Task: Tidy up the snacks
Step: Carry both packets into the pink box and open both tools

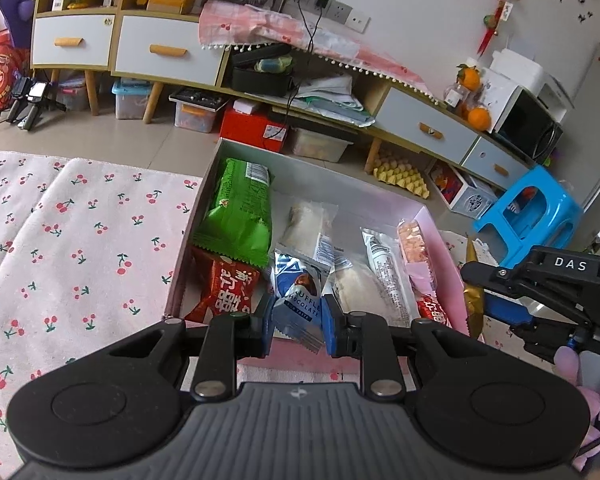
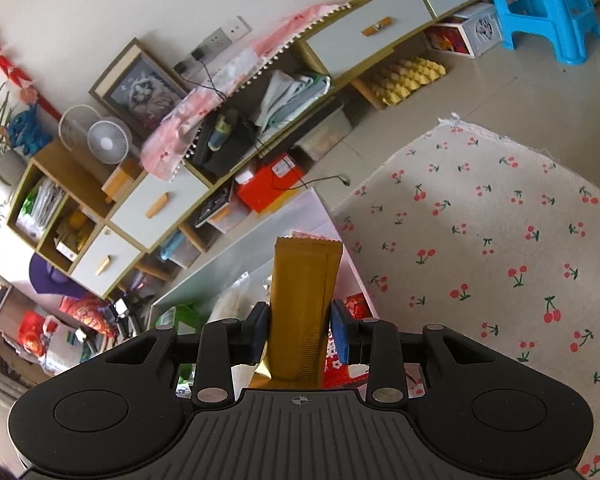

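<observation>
A pink-walled box [image 1: 440,236] on the cherry-print cloth holds several snacks: a green bag [image 1: 238,208], a red packet [image 1: 224,288], pale wrapped bars [image 1: 306,224] and a pink bar [image 1: 414,248]. My left gripper [image 1: 298,322] is shut on a blue-and-white truffle chocolate packet [image 1: 298,290] just over the box's near end. My right gripper [image 2: 300,332] is shut on a gold packet [image 2: 304,280], which stands upright over the box's right wall [image 2: 340,248]. In the left wrist view the right gripper [image 1: 540,280] and the gold packet [image 1: 474,300] show beside the box.
The cherry-print cloth [image 1: 80,240] spreads left of the box and also right of it [image 2: 500,240]. Behind stand low cabinets with drawers [image 1: 168,48], storage bins on the tiled floor, and a blue plastic stool [image 1: 528,208].
</observation>
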